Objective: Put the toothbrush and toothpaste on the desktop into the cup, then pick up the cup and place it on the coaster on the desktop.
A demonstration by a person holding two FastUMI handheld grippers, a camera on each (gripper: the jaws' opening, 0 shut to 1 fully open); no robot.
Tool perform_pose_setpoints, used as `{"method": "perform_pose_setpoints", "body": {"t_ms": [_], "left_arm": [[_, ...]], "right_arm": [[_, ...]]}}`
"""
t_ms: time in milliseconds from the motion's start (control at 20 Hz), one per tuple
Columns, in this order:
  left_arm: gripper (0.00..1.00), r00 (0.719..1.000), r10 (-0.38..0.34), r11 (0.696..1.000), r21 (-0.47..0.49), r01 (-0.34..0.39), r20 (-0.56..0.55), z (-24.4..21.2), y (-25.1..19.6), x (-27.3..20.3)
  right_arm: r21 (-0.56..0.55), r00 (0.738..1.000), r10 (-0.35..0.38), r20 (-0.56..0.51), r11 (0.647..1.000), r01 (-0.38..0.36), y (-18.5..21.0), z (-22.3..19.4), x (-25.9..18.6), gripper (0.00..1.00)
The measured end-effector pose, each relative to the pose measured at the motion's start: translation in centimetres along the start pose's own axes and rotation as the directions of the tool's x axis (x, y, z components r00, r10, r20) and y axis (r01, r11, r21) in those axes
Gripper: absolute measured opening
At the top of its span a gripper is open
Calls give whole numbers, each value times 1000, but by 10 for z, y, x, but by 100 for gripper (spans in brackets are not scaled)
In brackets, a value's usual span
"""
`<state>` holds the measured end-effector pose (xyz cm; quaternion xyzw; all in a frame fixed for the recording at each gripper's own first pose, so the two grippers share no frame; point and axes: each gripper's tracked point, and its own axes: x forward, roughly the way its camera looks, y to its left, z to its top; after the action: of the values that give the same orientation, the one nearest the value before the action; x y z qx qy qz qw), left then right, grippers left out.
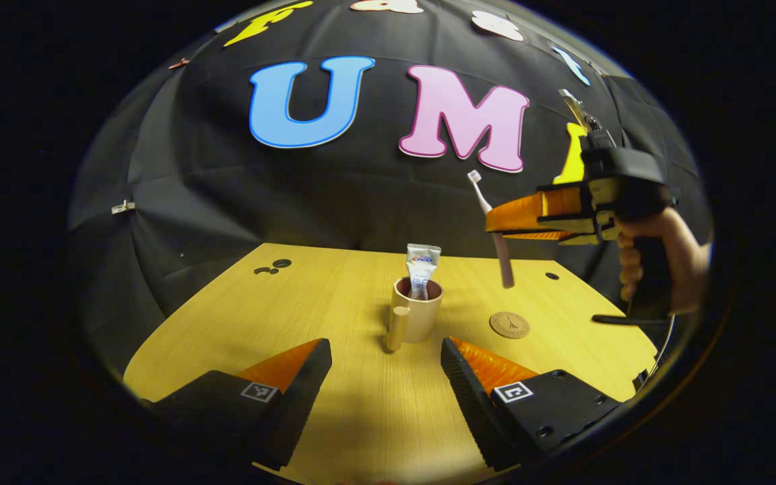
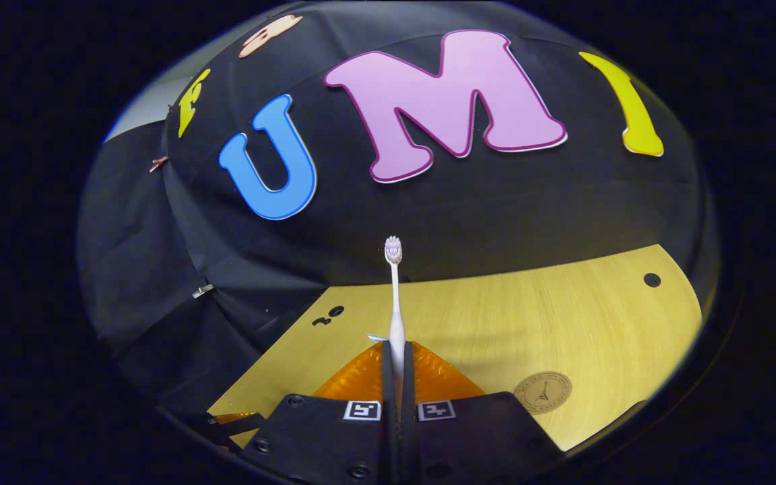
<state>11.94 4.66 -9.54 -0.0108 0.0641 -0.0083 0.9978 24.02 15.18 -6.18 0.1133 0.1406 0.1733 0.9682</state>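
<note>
The toothbrush (image 2: 395, 296) is clamped in my right gripper (image 2: 397, 364), both fingers pressed flat against the lower part of its handle, so the bristle head stands up and away from me in the right gripper view. In the left gripper view I see the same right gripper (image 1: 506, 225) held aloft by a hand (image 1: 657, 263), well above the desktop (image 1: 334, 296), with the toothbrush (image 1: 492, 229) hanging slightly tilted through the fingers, head up, handle end pointing down, to the right of the cup and higher than its rim. My left gripper (image 1: 384, 377) is spread wide and holds nothing, low over the wood just in front of the cup (image 1: 418, 310). The toothpaste (image 1: 422, 269) already stands in that cup, crimped end up. The coaster (image 1: 509, 325) lies bare on the desktop to the cup's right, apart from it. I judge the toothbrush light, stiff and slick-handled; held low on the handle it may pivot, so I would lower it gently, handle end first, beside the soft tube. The cup looks rigid and light; I would take it by the wall or handle (image 1: 398, 328), squeezing modestly so it doesn't tip.
</note>
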Motion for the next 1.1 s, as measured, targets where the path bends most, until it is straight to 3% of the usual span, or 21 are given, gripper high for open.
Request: {"method": "perform_pose_setpoints", "body": {"t_ms": [300, 550, 1100], "left_arm": [[98, 999, 38, 999, 3, -38, 14, 3, 29, 4], [98, 997, 78, 997, 5, -78, 14, 0, 50, 10], [98, 996, 83, 996, 11, -83, -10, -22, 55, 19]], "right_arm": [[-26, 994, 9, 107, 1000, -6, 17, -3, 52, 5], [-38, 988, -11, 153, 999, 17, 7, -16, 83, 5], [-215, 961, 29, 275, 976, 32, 17, -26, 86, 10]]}}
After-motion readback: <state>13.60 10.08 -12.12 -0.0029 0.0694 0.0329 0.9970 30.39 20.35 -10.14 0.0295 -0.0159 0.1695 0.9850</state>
